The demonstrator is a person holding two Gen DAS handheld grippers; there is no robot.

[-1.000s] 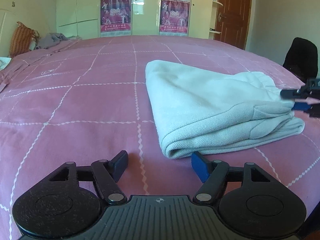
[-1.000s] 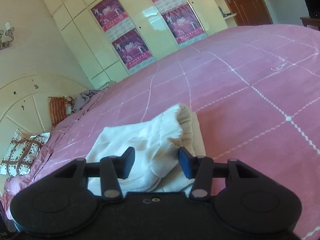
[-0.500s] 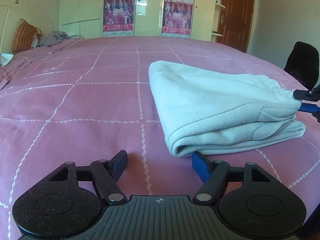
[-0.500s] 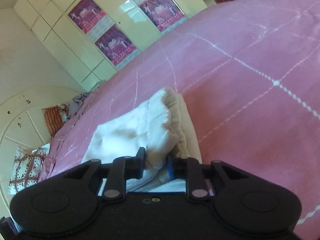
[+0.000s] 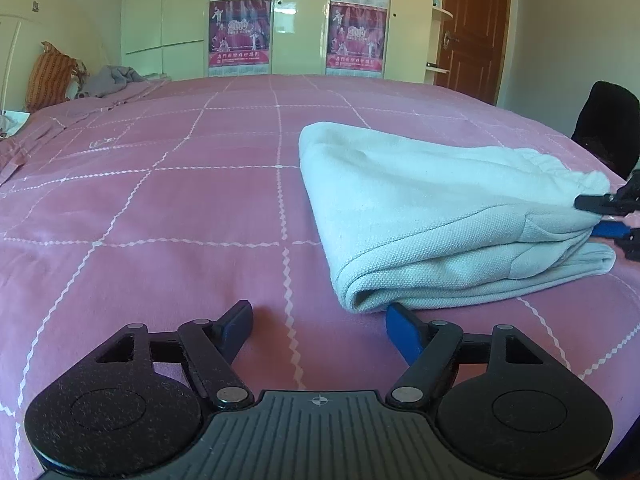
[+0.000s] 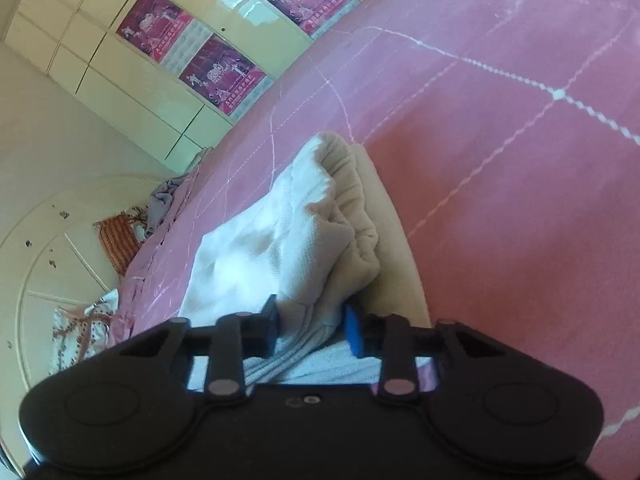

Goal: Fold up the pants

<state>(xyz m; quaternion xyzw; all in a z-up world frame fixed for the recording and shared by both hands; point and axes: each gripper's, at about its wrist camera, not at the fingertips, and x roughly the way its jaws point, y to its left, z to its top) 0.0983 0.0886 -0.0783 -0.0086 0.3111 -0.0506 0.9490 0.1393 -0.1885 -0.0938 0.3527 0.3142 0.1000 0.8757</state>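
Folded pale pants [image 5: 432, 216] lie on the pink checked bedspread [image 5: 160, 208] – our right gripper [image 6: 312, 326] is closing on the bunched waistband end, pads pressing cloth. Left gripper [image 5: 318, 326] gapes wide over bare bedspread just beside the fold, holding nothing. Behind: wardrobe [image 5: 300, 20] with pink posters [image 5: 238, 32] – text unreadable; brown door [image 5: 472, 32].

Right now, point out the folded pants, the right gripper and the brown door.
folded pants [image 5: 420, 208], left wrist view, middle of the top layer.
right gripper [image 6: 310, 328], right wrist view, midway between its fingers, closing on the waistband cloth.
brown door [image 5: 472, 28], left wrist view, centre panel.
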